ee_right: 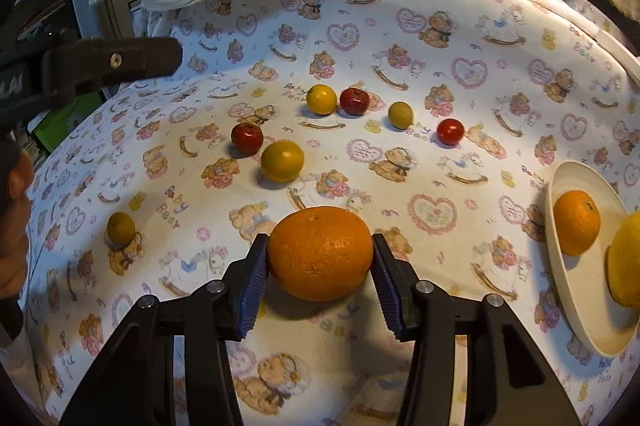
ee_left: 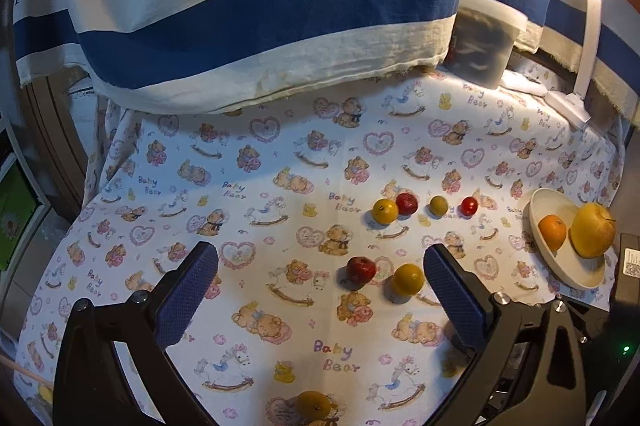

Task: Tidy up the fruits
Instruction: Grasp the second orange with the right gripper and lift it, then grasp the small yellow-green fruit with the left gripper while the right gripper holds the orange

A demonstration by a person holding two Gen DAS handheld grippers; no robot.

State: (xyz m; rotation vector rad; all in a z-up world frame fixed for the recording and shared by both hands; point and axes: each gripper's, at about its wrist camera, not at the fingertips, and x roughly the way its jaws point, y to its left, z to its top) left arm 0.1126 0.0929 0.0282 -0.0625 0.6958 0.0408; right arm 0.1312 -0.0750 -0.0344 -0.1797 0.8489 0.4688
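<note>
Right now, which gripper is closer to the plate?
Right. The right gripper, shut on a big orange, has the plate just to its right. The left gripper, open, hovers farther left, over the small fruits.

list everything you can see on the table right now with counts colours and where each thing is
big orange: 1, orange, between the right gripper's fingers, near edge of the cloth
orange on plate: 1, orange, on the cream plate, right side
yellow apple: 1, yellow, on the plate beside that orange
plate: 1, cream, right edge
small yellow fruits: 2, yellow, mid-table; the other further back
small red fruits: 3, red, mid-table; others and
small olive fruits: 2, olive; the other near left
tablecloth: 1, white with bear print
striped cloth: white, blue, orange, at the back
dark container: 1, back right
left gripper: open, empty
right gripper: closed on the big orange
</note>
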